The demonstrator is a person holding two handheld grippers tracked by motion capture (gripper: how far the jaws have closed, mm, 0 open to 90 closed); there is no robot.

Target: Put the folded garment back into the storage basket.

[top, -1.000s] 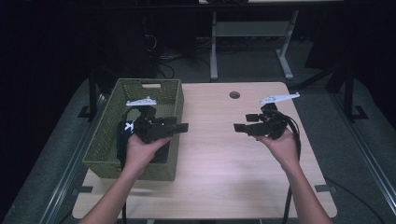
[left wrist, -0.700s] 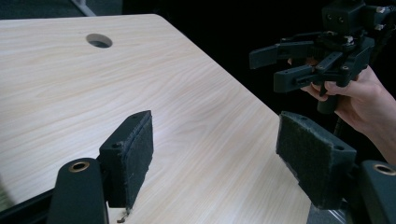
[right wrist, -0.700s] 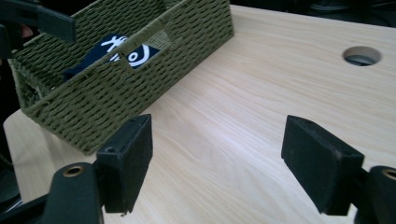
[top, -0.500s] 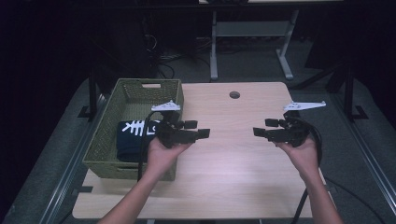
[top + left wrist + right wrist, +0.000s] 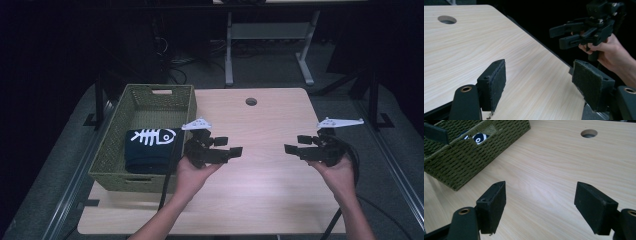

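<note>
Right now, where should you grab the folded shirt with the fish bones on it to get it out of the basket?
Probably from straight above, because the green woven basket's walls block the sides. Grip the dark folded shirt at its edge nearest the table's middle. That edge lies closest to the left tool, which is open and empty. The shirt lies flat, so pinch down into the cloth.

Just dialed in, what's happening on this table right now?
A person holds a tool in each hand over the table, tips facing each other. The left tool and right tool are both open and hold nothing. A folded dark shirt with a white fish-bone print lies in the green basket at the table's left side.
</note>
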